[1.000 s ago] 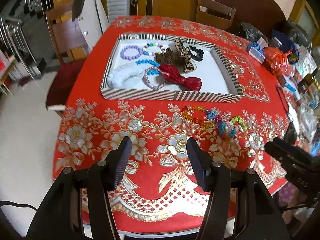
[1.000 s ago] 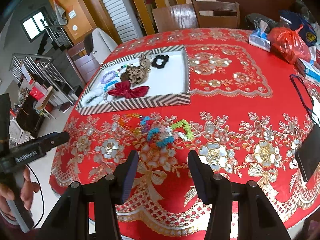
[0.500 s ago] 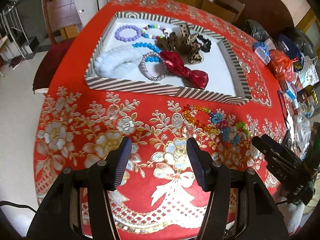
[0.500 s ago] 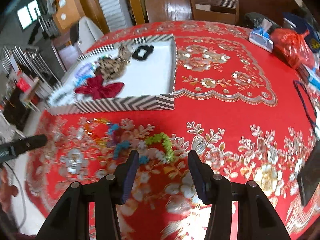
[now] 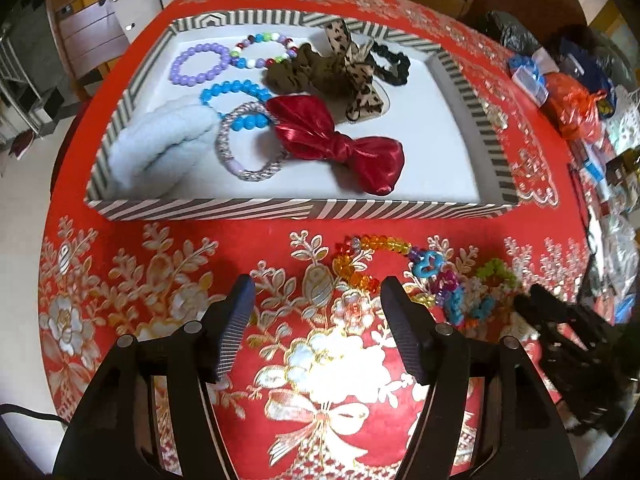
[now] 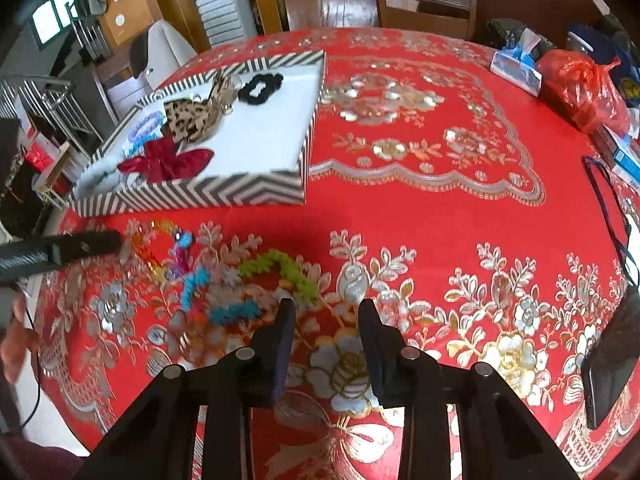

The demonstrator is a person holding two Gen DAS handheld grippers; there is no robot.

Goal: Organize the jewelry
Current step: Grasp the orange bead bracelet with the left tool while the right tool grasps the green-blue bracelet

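A striped tray (image 5: 304, 209) (image 6: 224, 196) on the red tablecloth holds bead bracelets, a red bow (image 5: 340, 144), a leopard scrunchie (image 5: 332, 76) and a pale fluffy band (image 5: 156, 148). Loose pieces lie in front of it: an orange bead bracelet (image 5: 360, 260), a green scrunchie (image 6: 280, 268) and blue ones (image 6: 232, 312). My left gripper (image 5: 316, 300) is open, just short of the orange bracelet. My right gripper (image 6: 326, 308) is open but narrower, empty, right beside the green scrunchie. The right gripper also shows in the left wrist view (image 5: 532, 300).
Bags, a tissue pack (image 6: 516, 64) and clutter line the table's right side. A dark phone (image 6: 608, 364) lies at the right edge with a cord (image 6: 608, 208). Wooden chairs (image 6: 424, 4) stand behind the table.
Both grippers have moved forward and down toward the loose jewelry. The right gripper's jaws have narrowed.
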